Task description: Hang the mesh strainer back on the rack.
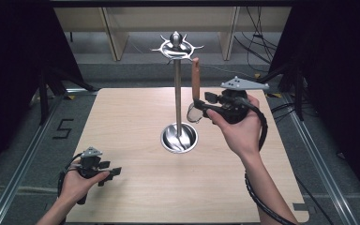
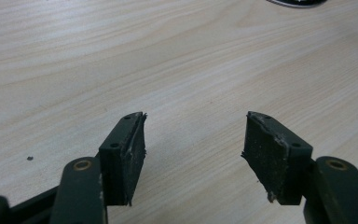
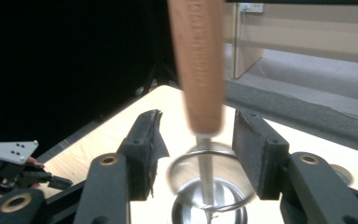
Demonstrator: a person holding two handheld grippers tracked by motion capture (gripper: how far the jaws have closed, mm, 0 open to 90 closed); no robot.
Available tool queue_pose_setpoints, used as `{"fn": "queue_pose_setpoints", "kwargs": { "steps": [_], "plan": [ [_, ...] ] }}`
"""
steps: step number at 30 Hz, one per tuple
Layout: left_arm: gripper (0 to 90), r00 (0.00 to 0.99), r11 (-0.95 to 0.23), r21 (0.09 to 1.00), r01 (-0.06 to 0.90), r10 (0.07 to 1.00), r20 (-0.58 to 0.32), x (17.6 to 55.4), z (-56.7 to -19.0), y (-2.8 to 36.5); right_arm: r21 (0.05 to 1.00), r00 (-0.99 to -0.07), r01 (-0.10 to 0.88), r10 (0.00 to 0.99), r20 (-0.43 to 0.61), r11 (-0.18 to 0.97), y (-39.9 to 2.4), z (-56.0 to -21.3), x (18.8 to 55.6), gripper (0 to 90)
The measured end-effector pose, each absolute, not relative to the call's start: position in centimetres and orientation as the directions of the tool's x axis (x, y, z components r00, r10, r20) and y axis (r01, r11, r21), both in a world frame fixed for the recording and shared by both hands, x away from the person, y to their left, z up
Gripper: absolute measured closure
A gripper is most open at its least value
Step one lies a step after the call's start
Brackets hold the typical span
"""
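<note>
Table: a light wooden table (image 1: 136, 187) carries the scene, with dark curtains at both sides and a pale shelf unit behind.
Stand: a metal stand (image 1: 177, 93) rises upright from a round shiny base (image 1: 179, 138) near the middle of the table; its top is a crown of small curved hooks (image 1: 176, 46).
What stands in the way: the pole of the stand is just beside the utensil, on its left in the high view, so it is the nearest obstacle there (the hooks are above, close to the top of the handle).
Utensil: a tool with a wooden handle (image 3: 198, 65) and a metal wire end (image 3: 207, 179), which looks like a small whisk, stays upright to the right of the pole, above the table.
Right gripper: the right gripper (image 1: 201, 104) is lifted in the person's right hand (image 1: 239, 129), and its jaws point toward the stand.
Right jaws: they are spread, and the utensil is between them; in the right gripper view the pads (image 3: 256, 149) do not press on the handle, a gap is visible on each side.
Left gripper: the left gripper (image 2: 193, 154) rests low at the near left part of the table, well apart from the stand.
Left jaws: released, with only bare wood between them.
</note>
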State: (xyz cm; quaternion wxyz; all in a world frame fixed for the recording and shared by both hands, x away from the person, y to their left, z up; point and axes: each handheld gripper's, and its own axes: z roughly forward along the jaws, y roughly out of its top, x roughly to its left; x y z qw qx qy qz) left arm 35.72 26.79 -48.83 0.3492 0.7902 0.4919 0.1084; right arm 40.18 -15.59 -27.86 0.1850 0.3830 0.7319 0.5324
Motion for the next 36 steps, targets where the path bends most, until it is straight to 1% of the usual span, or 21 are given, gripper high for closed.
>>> {"fn": "queue_pose_setpoints", "kwargs": {
  "steps": [2, 4, 5, 7, 8, 9, 14, 15, 16, 17, 18, 19, 20, 22, 25, 27, 28, 29, 30, 34, 36],
  "plan": [
    [37.6, 0.5, -0.277, 0.655, 0.703, 0.847, -0.178, 35.8, -48.8, 26.9, 0.924, -0.628, 0.351, 0.77, 0.115, 0.149, -16.5, -28.0, 39.6, 48.9],
    [37.6, 0.491, -0.27, 0.66, 0.701, 0.854, -0.171, 35.7, -48.8, 26.8, 0.922, -0.625, 0.354, 0.772, 0.111, 0.154, -17.4, -28.2, 39.1, 47.1],
    [37.6, 0.496, -0.272, 0.657, 0.703, 0.85, -0.179, 35.7, -48.8, 26.8, 0.915, -0.604, 0.378, 0.787, 0.126, 0.144, -17.7, -28.2, 38.7, 46.4],
    [37.6, 0.496, -0.27, 0.662, 0.699, 0.85, -0.177, 35.7, -48.8, 26.7, 0.917, -0.601, 0.368, 0.792, 0.109, 0.153, -18.7, -28.6, 38.3, 45.5],
    [37.6, 0.481, -0.245, 0.677, 0.694, 0.857, -0.184, 35.7, -48.9, 26.6, 0.915, -0.594, 0.374, 0.797, 0.111, 0.152, -19.1, -28.9, 38.0, 45.1],
    [37.6, 0.504, -0.279, 0.667, 0.691, 0.847, -0.168, 35.7, -48.7, 26.8, 0.913, -0.589, 0.378, 0.801, 0.11, 0.153, -19.6, -29.2, 37.7, 44.8],
    [37.7, 0.496, -0.259, 0.679, 0.687, 0.85, -0.178, 35.7, -48.7, 26.7, 0.895, -0.555, 0.42, 0.823, 0.124, 0.149, -21.7, -30.9, 36.6, 43.4],
    [37.7, 0.505, -0.271, 0.673, 0.688, 0.845, -0.176, 35.8, -48.6, 26.8, 0.889, -0.539, 0.434, 0.833, 0.128, 0.144, -22.0, -31.3, 36.4, 43.2],
    [37.7, 0.497, -0.253, 0.684, 0.684, 0.849, -0.182, 35.8, -48.7, 26.7, 0.877, -0.526, 0.463, 0.836, 0.153, 0.132, -22.4, -31.6, 36.2, 42.9],
    [37.7, 0.484, -0.238, 0.693, 0.68, 0.856, -0.181, 35.7, -48.7, 26.6, 0.876, -0.518, 0.463, 0.843, 0.144, 0.135, -22.8, -32.2, 36.2, 42.7],
    [37.6, 0.488, -0.247, 0.691, 0.68, 0.856, -0.174, 35.7, -48.6, 26.6, 0.879, -0.523, 0.451, 0.844, 0.119, 0.156, -23.3, -32.5, 36.3, 42.5],
    [37.6, 0.501, -0.269, 0.684, 0.678, 0.85, -0.163, 35.7, -48.6, 26.7, 0.869, -0.503, 0.469, 0.856, 0.117, 0.157, -23.8, -33.0, 36.2, 42.4],
    [37.6, 0.495, -0.258, 0.688, 0.678, 0.852, -0.168, 35.7, -48.6, 26.6, 0.865, -0.484, 0.486, 0.862, 0.148, 0.123, -23.9, -33.3, 36.1, 42.4],
    [37.7, 0.503, -0.269, 0.686, 0.677, 0.849, -0.164, 35.7, -48.6, 26.7, 0.852, -0.463, 0.511, 0.872, 0.16, 0.115, -24.8, -34.1, 35.9, 42.4],
    [37.7, 0.515, -0.278, 0.681, 0.677, 0.84, -0.169, 35.8, -48.6, 26.8, 0.847, -0.44, 0.521, 0.884, 0.156, 0.11, -25.8, -35.1, 35.8, 42.4],
    [37.6, 0.513, -0.275, 0.681, 0.678, 0.841, -0.171, 35.8, -48.6, 26.7, 0.832, -0.421, 0.547, 0.89, 0.177, 0.094, -26.3, -35.7, 35.6, 42.4],
    [37.6, 0.495, -0.244, 0.692, 0.679, 0.848, -0.187, 35.8, -48.7, 26.5, 0.839, -0.422, 0.533, 0.894, 0.151, 0.11, -26.8, -36.0, 35.7, 42.4],
    [37.6, 0.513, -0.276, 0.681, 0.678, 0.841, -0.171, 35.9, -48.6, 26.8, 0.828, -0.406, 0.553, 0.897, 0.174, 0.089, -26.9, -36.3, 35.6, 42.4],
    [37.6, 0.513, -0.276, 0.684, 0.676, 0.841, -0.168, 35.8, -48.6, 26.8, 0.83, -0.399, 0.55, 0.902, 0.165, 0.091, -27.2, -36.7, 35.7, 42.4],
    [37.5, 0.515, -0.278, 0.684, 0.675, 0.841, -0.167, 35.8, -48.6, 26.8, 0.806, -0.368, 0.587, 0.91, 0.19, 0.069, -28.1, -38.0, 35.5, 42.4],
    [37.5, 0.513, -0.274, 0.685, 0.675, 0.842, -0.168, 35.8, -48.7, 26.8, 0.799, -0.356, 0.597, 0.917, 0.177, 0.078, -28.4, -38.9, 35.5, 42.4]
  ]
}}
